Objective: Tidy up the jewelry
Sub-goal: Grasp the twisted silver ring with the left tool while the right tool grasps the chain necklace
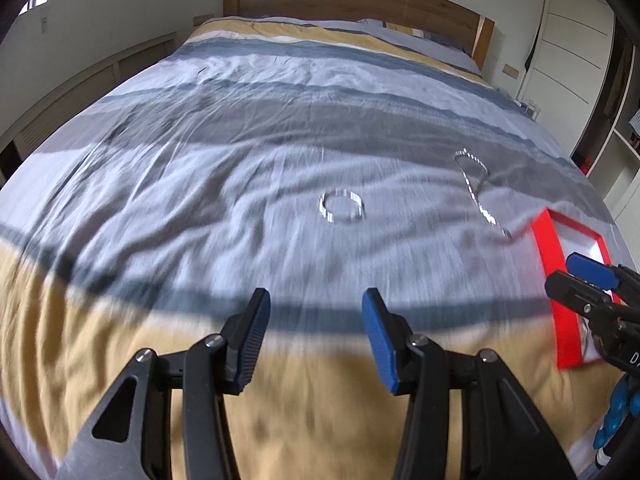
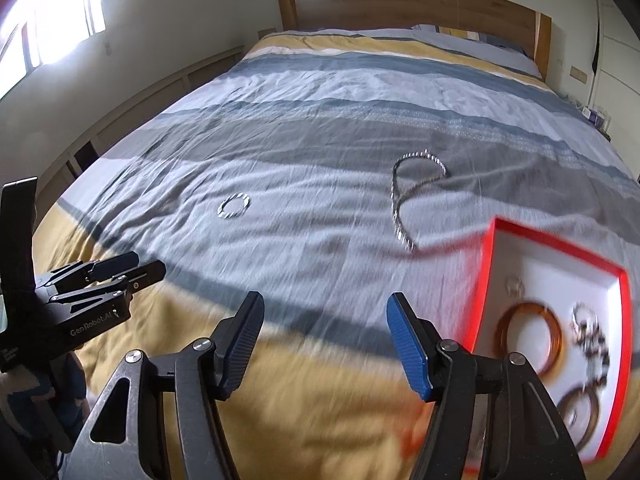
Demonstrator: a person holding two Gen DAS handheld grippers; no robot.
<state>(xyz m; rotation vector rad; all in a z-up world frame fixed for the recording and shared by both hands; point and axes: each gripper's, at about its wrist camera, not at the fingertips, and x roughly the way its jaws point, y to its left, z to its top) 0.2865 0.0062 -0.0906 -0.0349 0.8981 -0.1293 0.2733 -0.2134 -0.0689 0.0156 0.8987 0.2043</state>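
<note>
Both hand-held grippers over the foot of the bed, jaws apart and empty; two pieces of jewelry lie loose on the duvet.

The left hand-held gripper stands with its jaws wide apart, nothing between them, above the yellow and grey band of the striped duvet. The right hand-held gripper is likewise wide and empty. A silver bracelet lies flat on the pale grey stripe ahead of the left gripper. A beaded silver necklace lies in a loop further right, its tail close to the corner of the red-rimmed tray. The tray rests on the duvet at the right and holds an amber bangle, a second ring-shaped piece and a blurred tangle of metal items. Both views are motion-blurred.
</note>
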